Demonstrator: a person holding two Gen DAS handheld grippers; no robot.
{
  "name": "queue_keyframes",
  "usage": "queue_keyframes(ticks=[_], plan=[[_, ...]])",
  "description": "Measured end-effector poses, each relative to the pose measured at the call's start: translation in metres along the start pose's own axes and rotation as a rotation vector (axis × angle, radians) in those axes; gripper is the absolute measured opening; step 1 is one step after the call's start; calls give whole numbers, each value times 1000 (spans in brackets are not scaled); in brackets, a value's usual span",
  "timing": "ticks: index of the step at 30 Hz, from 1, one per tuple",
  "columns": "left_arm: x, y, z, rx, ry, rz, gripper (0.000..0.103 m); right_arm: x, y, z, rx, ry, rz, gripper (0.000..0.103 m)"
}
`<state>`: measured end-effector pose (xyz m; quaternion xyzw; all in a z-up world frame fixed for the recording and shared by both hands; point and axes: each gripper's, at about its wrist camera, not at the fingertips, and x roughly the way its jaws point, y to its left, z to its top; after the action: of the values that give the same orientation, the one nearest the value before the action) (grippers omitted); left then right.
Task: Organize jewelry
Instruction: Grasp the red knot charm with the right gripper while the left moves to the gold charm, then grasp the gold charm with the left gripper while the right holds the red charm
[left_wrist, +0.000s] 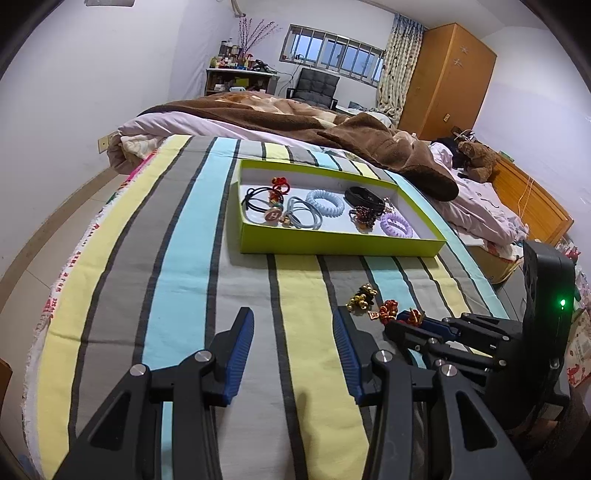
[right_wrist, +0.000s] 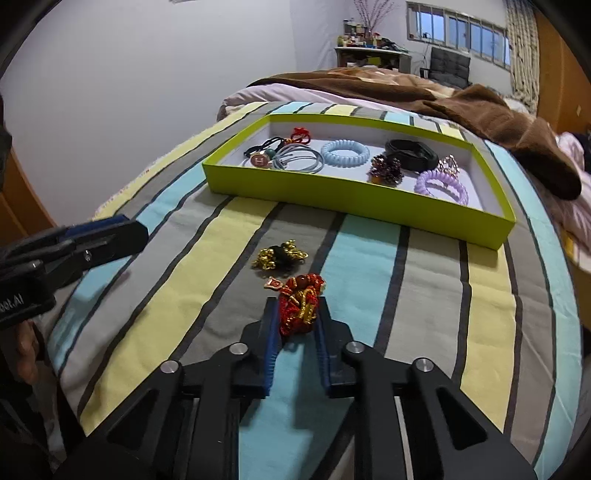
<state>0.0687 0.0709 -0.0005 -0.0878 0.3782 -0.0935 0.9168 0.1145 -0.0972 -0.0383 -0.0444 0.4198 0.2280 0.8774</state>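
A lime-green tray (left_wrist: 332, 245) (right_wrist: 347, 192) on the striped bedspread holds hair ties, coil bands and bracelets. My right gripper (right_wrist: 297, 306) (left_wrist: 408, 320) is shut on a red and gold ornament (right_wrist: 301, 314) (left_wrist: 413, 315) low over the bedspread. A second red and gold piece (right_wrist: 306, 282) (left_wrist: 388, 308) lies just beyond it, touching. A black and gold beaded piece (right_wrist: 282, 254) (left_wrist: 362, 295) lies further on. My left gripper (left_wrist: 293, 319) (right_wrist: 110, 230) is open and empty, left of these pieces.
A brown blanket (left_wrist: 332, 125) and pink bedding lie behind the tray. A teddy bear (left_wrist: 478, 155) sits at the far right. The bed's left edge (left_wrist: 70, 266) drops to the floor. A wardrobe, desk and chair stand at the back.
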Motion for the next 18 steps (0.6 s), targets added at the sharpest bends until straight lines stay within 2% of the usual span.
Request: queue_keyframes(ticks=[10, 18], plan=[[14, -15, 1, 23, 31, -26, 46, -10, -15, -5, 41, -21, 15, 12], [32, -33, 6, 65, 62, -41, 46, -30, -40, -7, 94, -70, 4, 11]])
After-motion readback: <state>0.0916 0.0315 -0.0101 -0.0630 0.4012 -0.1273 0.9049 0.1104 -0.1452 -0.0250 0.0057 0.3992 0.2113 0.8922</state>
